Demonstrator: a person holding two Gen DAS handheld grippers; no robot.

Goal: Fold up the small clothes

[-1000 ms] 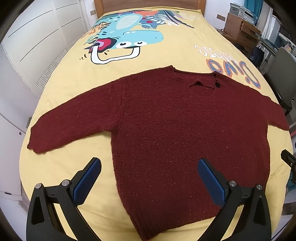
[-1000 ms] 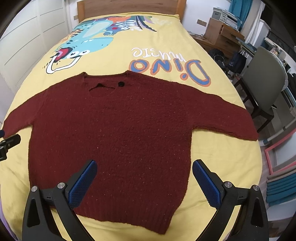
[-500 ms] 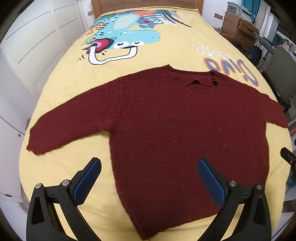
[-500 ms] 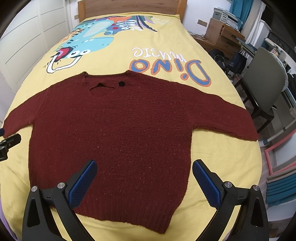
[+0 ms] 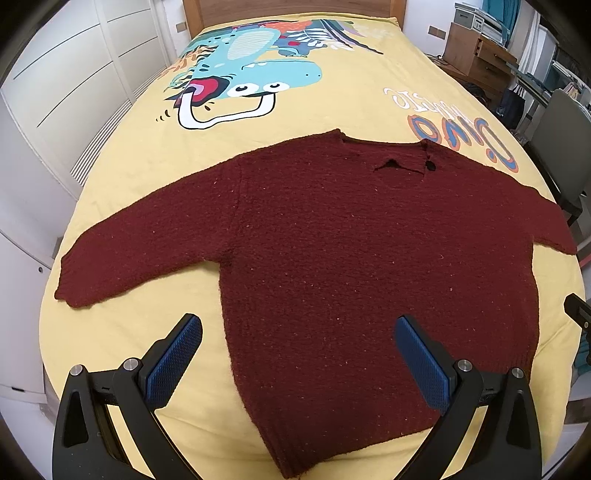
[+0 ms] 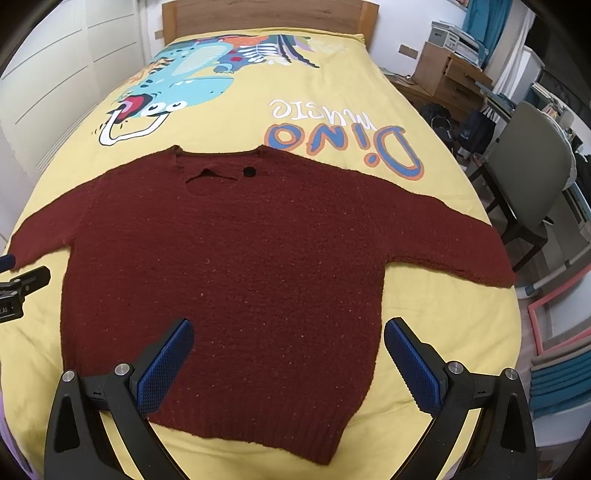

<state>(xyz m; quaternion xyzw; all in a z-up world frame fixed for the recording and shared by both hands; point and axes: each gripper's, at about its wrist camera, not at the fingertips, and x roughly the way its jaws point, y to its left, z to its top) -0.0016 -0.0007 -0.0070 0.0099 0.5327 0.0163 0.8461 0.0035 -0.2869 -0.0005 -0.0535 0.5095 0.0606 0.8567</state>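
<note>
A dark red knitted sweater [image 5: 351,258] lies flat on the yellow bed cover, neck away from me, both sleeves spread out; it also shows in the right wrist view [image 6: 236,266]. My left gripper [image 5: 297,354] is open and empty, held above the sweater's lower left side, near the hem. My right gripper [image 6: 288,358] is open and empty above the lower right part of the hem. The tip of the right gripper shows at the right edge of the left wrist view [image 5: 578,314]. The left gripper's tip shows at the left edge of the right wrist view [image 6: 22,288].
The bed [image 5: 332,107] carries a yellow dinosaur print cover with a wooden headboard [image 6: 266,14] at the far end. White wardrobe doors [image 5: 66,74] stand on the left. A grey chair [image 6: 532,177] and a wooden desk [image 6: 450,77] stand on the right.
Both views have shifted slightly, the left gripper drifting a little over the sweater. The sweater has not moved and both grippers stay open.
</note>
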